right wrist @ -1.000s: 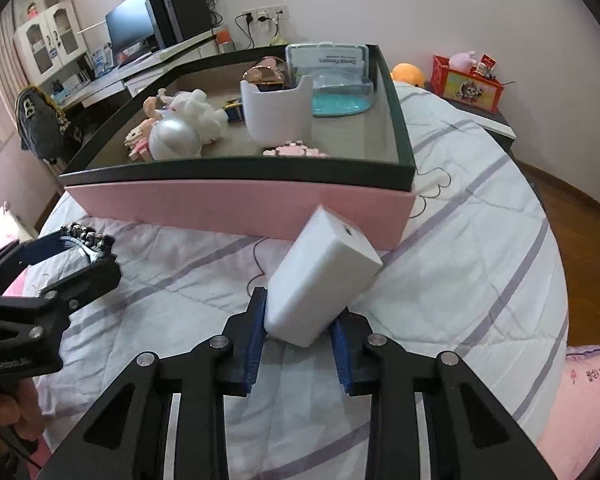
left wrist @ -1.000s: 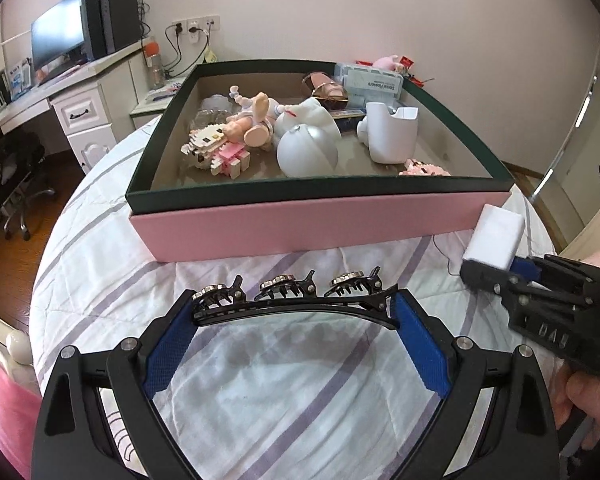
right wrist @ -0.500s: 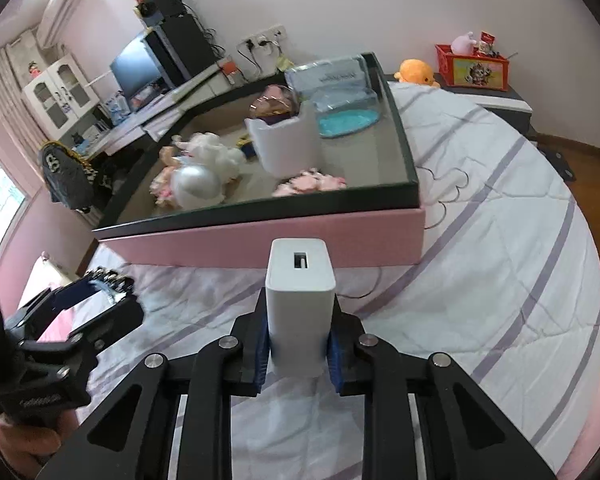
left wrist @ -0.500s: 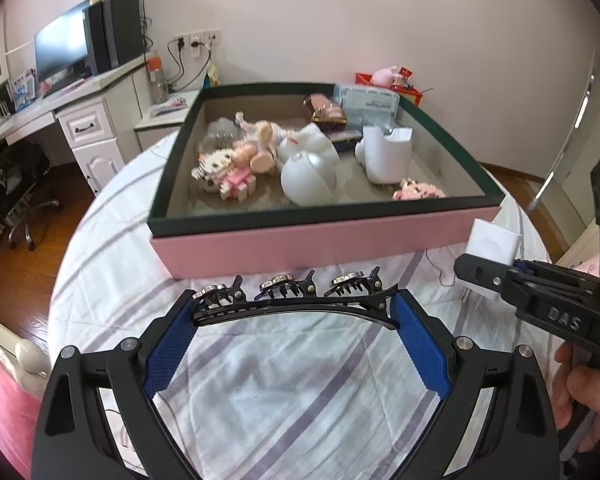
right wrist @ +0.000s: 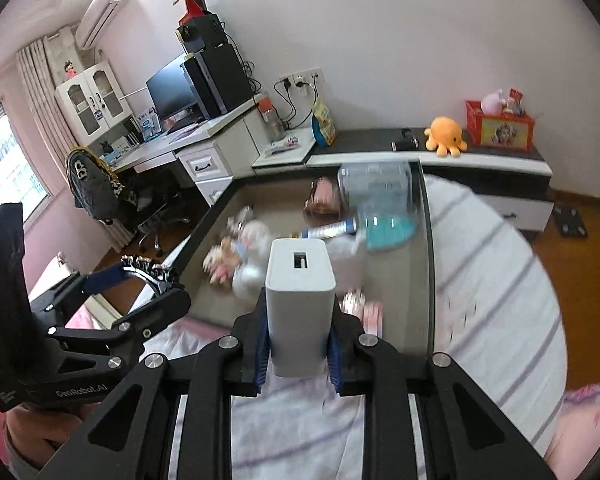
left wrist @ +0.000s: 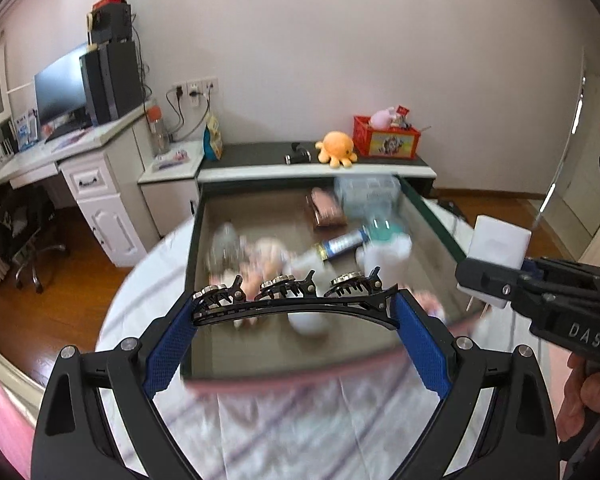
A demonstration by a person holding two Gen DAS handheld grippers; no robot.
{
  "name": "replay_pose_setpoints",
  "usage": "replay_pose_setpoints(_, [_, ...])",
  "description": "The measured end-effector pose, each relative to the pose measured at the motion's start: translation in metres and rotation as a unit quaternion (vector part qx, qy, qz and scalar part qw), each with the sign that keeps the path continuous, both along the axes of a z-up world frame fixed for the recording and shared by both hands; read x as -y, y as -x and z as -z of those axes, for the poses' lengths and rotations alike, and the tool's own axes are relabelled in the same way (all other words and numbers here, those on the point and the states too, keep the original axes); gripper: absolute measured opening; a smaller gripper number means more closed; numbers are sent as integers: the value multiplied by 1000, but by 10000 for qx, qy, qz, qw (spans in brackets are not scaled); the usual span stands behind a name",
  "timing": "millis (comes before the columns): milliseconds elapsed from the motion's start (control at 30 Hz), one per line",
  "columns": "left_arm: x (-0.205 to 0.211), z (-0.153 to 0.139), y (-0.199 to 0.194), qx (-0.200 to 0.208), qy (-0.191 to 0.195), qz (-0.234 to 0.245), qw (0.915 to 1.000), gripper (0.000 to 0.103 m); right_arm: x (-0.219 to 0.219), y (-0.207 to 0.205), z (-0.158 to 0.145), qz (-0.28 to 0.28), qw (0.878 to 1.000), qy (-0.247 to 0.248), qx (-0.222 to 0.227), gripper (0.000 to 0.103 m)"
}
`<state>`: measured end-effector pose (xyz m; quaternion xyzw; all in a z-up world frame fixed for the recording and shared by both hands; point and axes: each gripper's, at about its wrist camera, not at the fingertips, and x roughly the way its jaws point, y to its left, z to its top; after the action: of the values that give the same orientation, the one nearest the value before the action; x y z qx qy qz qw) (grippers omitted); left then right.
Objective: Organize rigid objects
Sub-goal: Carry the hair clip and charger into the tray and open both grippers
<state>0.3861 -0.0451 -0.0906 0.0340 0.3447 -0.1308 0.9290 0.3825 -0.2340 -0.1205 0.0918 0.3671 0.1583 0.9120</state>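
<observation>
- In my left gripper I carry a long black hair clip, spanned end to end between the widely spread blue pads, which bear on its two tips. It is a thin curved bar of glossy black plastic or metal, I cannot tell which, with three toothed, metallic-topped ornaments along its top.
- In my right gripper I carry a white power adapter, the jaws narrowly set and clamped on its two flat sides. The block is smooth matte plastic with rounded edges and a slot-shaped port in the face towards the camera; the left wrist view shows metal prongs beneath it.
- Both items are off the bed and held above the near edge of the storage box, neither yet inside. I judge both pick-ups complete and both placements outstanding.
- Striped quilted bedspread: soft white fabric with lilac bands, lying under the box.
- The box is rigid card, pink outside with a dark green rim and a grey-brown floor. It already holds sorted goods, blurred here: toy figures, a white sphere, a tube, a clear plastic packet.
- I see nothing else loose on the visible bedspread; parts of it are hidden.
</observation>
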Motion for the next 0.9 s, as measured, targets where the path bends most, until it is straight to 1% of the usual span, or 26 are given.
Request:
replay_pose_setpoints(100, [2, -8, -30, 28, 23, -61, 10000, 95, 1, -31, -5, 23, 10000, 89, -3, 24])
replay_pose_setpoints(200, [5, -6, -63, -57, -2, -117, 9999, 96, 2, -60, 0, 64, 9998, 188, -95, 24])
replay_pose_setpoints(233, [6, -2, -76, -141, -14, -127, 9998, 96, 3, -69, 3, 83, 9996, 207, -148, 24])
replay_pose_setpoints(333, [11, 11, -101, -329, -60, -143, 9993, 96, 8, -96, 16, 173, 9989, 269, -346, 24])
replay_pose_setpoints(433, [17, 28, -122, -600, -108, -114, 9981, 96, 12, -111, 28, 199, 9978, 350, -520, 24])
replay_pose_setpoints(533, [23, 43, -131, -837, -247, -74, 9962, 96, 11, -121, 38, 191, 9963, 481, -686, 24])
replay_pose_setpoints(600, [27, 48, -134, -932, -358, -102, 9950, 96, 12, -123, 42, 232, 9959, 486, -732, 24])
replay_pose_setpoints(667, [28, 52, -134, -1014, -374, -121, 9941, 97, 12, -123, 45, 279, 9949, 560, -797, 27])
replay_pose_setpoints(700, [29, 53, -134, -1041, -404, -121, 9937, 99, 13, -122, 46, 283, 9950, 518, -810, 36])
replay_pose_setpoints(733, [30, 54, -132, -1045, -476, -123, 9933, 102, 15, -121, 46, 290, 9952, 483, -805, 53])
replay_pose_setpoints(767, [30, 54, -130, -1033, -504, -118, 9933, 103, 16, -119, 46, 317, 9952, 477, -795, 60])
replay_pose_setpoints(800, [29, 53, -127, -1008, -505, -106, 9936, 103, 17, -117, 45, 350, 9952, 476, -778, 78])
replay_pose_setpoints(833, [28, 51, -123, -989, -484, -104, 9939, 103, 18, -114, 44, 364, 9956, 437, -739, 87])
replay_pose_setpoints(867, [26, 51, -120, -985, -478, -120, 9939, 103, 18, -112, 43, 354, 9960, 369, -739, 87])
replay_pose_setpoints(900, [24, 49, -115, -968, -458, -138, 9942, 103, 19, -109, 42, 360, 9959, 317, -770, 91])
